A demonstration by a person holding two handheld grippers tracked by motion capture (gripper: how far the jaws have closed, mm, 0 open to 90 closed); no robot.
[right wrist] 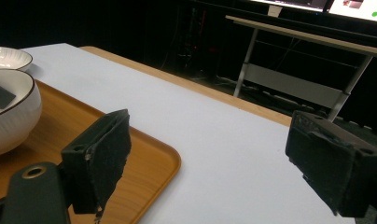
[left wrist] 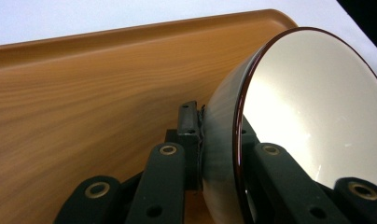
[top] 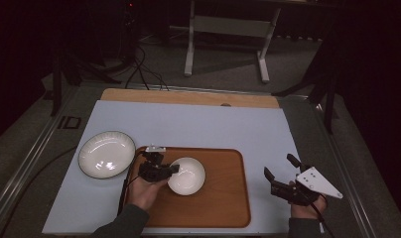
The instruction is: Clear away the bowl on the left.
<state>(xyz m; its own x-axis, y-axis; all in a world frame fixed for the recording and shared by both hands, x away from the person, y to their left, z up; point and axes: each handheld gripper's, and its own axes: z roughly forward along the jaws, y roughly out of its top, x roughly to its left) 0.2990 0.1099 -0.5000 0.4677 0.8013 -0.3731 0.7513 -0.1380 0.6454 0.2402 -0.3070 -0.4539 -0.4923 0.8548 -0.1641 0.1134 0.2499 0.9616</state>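
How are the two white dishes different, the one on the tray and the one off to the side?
The bowl sits on the wooden tray, while the plate lies on the bare table left of it. The bowl is smaller and deeper; the plate is wider and shallower. The left gripper clamps the bowl's rim; nothing touches the plate. Both are white with dark rims.

**Around the work area**

From my station I see a pale blue surface (top: pixel 188 124) with a strip of bare wooden board (top: pixel 188 97) along its far edge. Beyond it lies a grey floor (top: pixel 223 74), and on it stands a white-framed table (top: pixel 228 25), well apart from the surface. Black cables (top: pixel 144 69) trail across the floor at far left, near a dark stand (top: pixel 74 69); another dark stand (top: pixel 327 84) is at far right. A small red light (top: pixel 131 5) glows in the dark background. In the right gripper view I can see lit screens (right wrist: pixel 359 7) above the white-framed table; what they display is too small to tell.
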